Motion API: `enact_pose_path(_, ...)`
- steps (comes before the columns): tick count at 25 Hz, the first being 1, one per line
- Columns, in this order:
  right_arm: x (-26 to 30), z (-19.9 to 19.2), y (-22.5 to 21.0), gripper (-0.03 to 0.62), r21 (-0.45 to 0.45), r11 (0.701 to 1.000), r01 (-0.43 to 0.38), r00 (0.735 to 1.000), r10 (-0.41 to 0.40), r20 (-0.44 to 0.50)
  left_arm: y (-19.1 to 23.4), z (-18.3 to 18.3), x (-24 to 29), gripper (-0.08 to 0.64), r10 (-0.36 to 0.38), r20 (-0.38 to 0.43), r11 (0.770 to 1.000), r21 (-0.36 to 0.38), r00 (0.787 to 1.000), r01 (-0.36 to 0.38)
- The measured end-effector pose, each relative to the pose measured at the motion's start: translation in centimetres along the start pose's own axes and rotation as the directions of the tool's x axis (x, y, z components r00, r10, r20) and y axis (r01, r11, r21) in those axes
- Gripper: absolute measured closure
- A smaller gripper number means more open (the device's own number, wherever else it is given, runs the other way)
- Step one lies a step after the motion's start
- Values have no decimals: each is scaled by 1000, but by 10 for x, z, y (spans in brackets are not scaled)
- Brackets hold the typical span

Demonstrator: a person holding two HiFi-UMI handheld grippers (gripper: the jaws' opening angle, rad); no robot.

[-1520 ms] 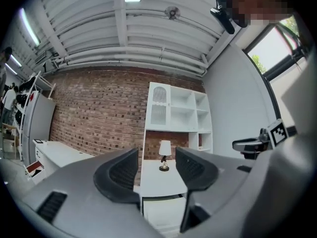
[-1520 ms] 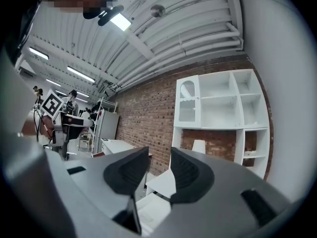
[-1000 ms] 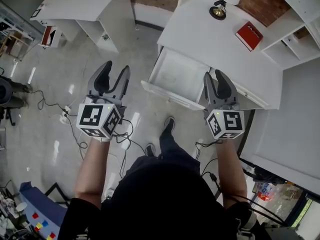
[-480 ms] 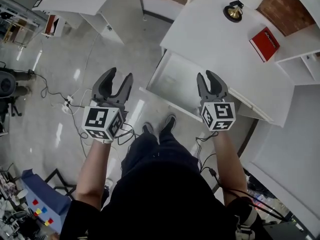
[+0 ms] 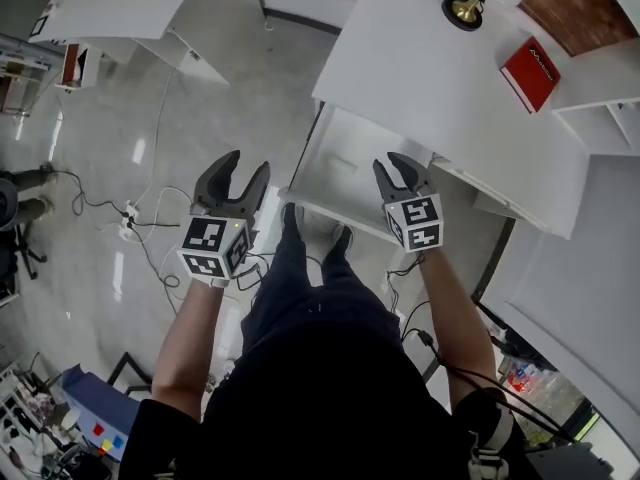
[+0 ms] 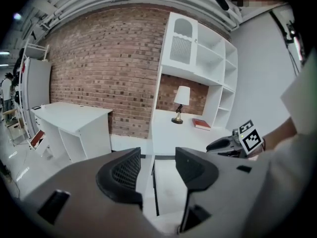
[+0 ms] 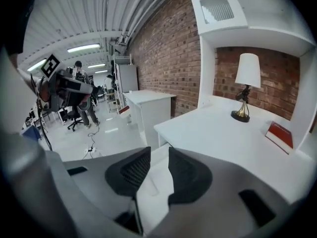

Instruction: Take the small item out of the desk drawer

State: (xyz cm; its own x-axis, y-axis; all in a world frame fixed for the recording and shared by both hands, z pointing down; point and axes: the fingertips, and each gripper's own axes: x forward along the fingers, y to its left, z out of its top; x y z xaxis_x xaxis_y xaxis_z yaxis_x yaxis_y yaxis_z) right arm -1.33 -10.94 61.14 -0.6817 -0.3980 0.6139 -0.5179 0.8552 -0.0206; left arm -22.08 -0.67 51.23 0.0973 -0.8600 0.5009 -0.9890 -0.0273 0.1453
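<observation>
The white desk drawer (image 5: 345, 163) stands pulled open under the desk top (image 5: 420, 78). A faint pale flat patch (image 5: 340, 158) lies on its floor; what it is I cannot tell. It shows between the jaws in the right gripper view (image 7: 151, 185). My right gripper (image 5: 397, 165) hovers over the drawer's front right part, jaws partly open with nothing between them (image 7: 158, 155). Left of the drawer, over the floor, my left gripper (image 5: 245, 168) is held open and empty (image 6: 158, 157).
A brass lamp (image 5: 463, 10) and a red book (image 5: 530, 73) sit on the desk. White shelves (image 5: 600, 78) rise at the right. Another white desk (image 5: 130, 3) stands at the far left, with cables (image 5: 140, 218) on the floor. The person's feet (image 5: 315, 228) are just before the drawer front.
The person has stepped closer to the drawer. Both grippers came nearer together, the right one shifting left over the drawer front with its jaws a little narrower.
</observation>
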Motion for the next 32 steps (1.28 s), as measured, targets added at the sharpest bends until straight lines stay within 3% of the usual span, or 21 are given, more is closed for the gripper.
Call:
enact_pose_path(6, 44, -43, 13, 482, -29, 999, -26, 983, 21, -180, 26, -23, 50, 344, -105, -117, 993, 40, 988, 110)
enact_pose_path(10, 77, -77, 30, 474, -111, 987, -114, 955, 78, -285, 33, -40, 65, 344, -131, -183, 986, 77, 974, 147)
enact_pose_path(14, 111, -114, 41, 476, -140, 972, -190, 913, 122, -390, 41, -54, 72, 344, -133, -223, 984, 91, 966, 156)
enact_pose_path(23, 168, -180, 42, 433, -225, 933, -282, 834, 123, -538, 52, -83, 79, 344, -131, -290, 986, 61, 948, 155)
enact_pose_path(26, 176, -204, 43, 433, -207, 929, -307, 805, 137, -577, 53, -93, 81, 344, -125, -314, 986, 68, 941, 153)
enact_pose_path(32, 190, -227, 41, 434, -196, 930, -310, 785, 135, -604, 62, -103, 86, 344, -111, -332, 987, 71, 937, 143)
